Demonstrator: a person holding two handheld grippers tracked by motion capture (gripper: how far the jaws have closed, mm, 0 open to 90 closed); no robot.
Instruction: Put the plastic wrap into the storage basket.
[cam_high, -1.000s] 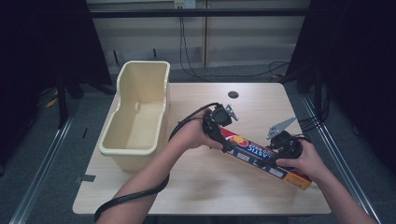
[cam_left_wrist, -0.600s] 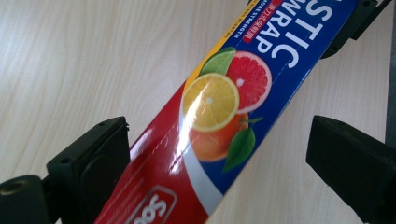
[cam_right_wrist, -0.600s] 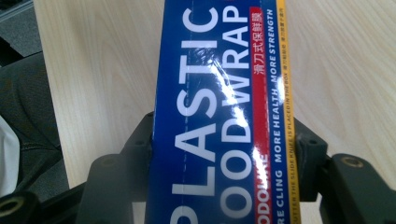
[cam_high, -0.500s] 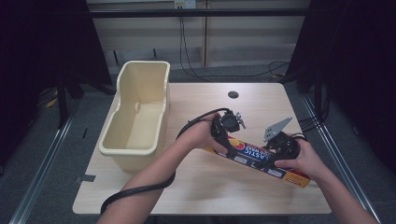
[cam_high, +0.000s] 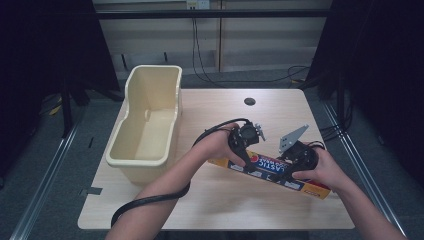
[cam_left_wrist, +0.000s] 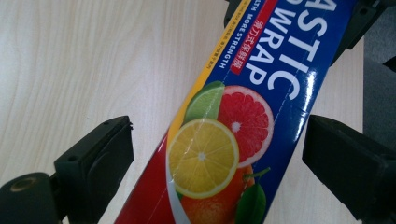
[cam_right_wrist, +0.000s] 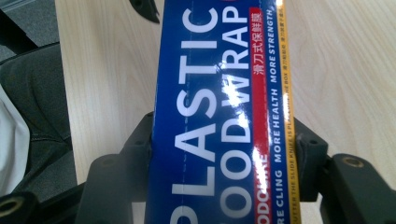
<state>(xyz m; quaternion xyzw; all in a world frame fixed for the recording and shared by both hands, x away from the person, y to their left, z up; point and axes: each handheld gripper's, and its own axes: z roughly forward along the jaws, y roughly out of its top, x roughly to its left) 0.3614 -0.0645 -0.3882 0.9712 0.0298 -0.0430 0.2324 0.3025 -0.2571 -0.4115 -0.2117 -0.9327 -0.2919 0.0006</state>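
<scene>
Right now the step looks like a two-handed grab of the plastic wrap box (cam_high: 270, 170), which lies slantwise on the near right part of the table (cam_high: 210, 200). The right gripper (cam_high: 299, 159) pinches the box across its width, pads tight on both long sides. The left gripper (cam_high: 245, 142) straddles the other end; its jaws have just been closing, with the box between them, yet gaps show on both sides and the pads do not press. Next, probably, the left jaws need to close squarely on the box before any lift. A cream tub (cam_high: 147, 125) stands at the left, well apart; the left gripper's cable (cam_high: 150, 200) trails off the near edge, and nothing blocks the box
</scene>
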